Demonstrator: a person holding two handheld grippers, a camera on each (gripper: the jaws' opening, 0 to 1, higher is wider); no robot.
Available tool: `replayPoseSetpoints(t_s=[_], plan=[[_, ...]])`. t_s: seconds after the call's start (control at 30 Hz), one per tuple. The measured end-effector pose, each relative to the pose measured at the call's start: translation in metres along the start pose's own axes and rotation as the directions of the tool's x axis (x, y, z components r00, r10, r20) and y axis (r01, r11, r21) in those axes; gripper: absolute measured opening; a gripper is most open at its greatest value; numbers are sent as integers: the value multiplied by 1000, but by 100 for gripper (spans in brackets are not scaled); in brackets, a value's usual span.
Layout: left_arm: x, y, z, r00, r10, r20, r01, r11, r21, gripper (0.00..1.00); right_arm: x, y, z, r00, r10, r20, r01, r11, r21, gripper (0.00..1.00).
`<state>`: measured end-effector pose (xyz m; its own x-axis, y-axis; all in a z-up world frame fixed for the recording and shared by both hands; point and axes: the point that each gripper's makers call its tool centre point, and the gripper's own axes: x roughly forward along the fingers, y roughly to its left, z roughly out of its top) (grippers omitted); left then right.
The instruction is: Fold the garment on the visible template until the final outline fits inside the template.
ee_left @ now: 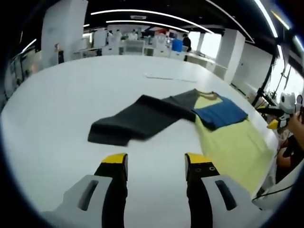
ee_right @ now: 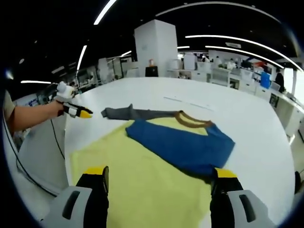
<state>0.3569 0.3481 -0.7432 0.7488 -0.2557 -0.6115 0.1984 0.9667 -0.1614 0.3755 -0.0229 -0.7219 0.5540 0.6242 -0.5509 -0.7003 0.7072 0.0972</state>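
Observation:
A long-sleeved shirt lies flat on the white table (ee_left: 66, 104). Its yellow body (ee_left: 232, 142) is at the right, the dark grey sleeve (ee_left: 137, 118) stretches out to the left, and the blue sleeve (ee_left: 221, 111) is folded across the chest. My left gripper (ee_left: 156, 161) hovers open over bare table just short of the grey sleeve. In the right gripper view the yellow body (ee_right: 128, 166) spreads under my open right gripper (ee_right: 160, 173), with the blue sleeve (ee_right: 183, 145), brown collar (ee_right: 192, 119) and grey sleeve (ee_right: 135, 113) beyond. A hand holds the left gripper (ee_right: 83, 113) near the grey cuff.
A thin pale outline or sheet (ee_left: 164, 76) lies on the table beyond the shirt, also seen as a faint line (ee_right: 187, 102). The right gripper (ee_left: 280, 116) and a person's arm (ee_left: 289, 142) sit at the table's right edge. White pillars and desks stand far behind.

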Motion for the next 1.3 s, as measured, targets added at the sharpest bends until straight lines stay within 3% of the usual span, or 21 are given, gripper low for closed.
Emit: replayPoseSetpoints(t_s=[0.47, 0.73, 1.3], plan=[[15, 19, 1, 998, 52, -20, -53, 998, -17, 39, -9, 1, -4, 1000, 2, 0, -2, 1000, 3, 88], [23, 28, 8, 997, 71, -22, -70, 997, 15, 31, -15, 6, -10, 1000, 12, -8, -12, 1000, 4, 88], [44, 43, 1, 990, 118, -80, -113, 991, 67, 22, -36, 3, -23, 1000, -7, -24, 7, 1000, 9, 88]])
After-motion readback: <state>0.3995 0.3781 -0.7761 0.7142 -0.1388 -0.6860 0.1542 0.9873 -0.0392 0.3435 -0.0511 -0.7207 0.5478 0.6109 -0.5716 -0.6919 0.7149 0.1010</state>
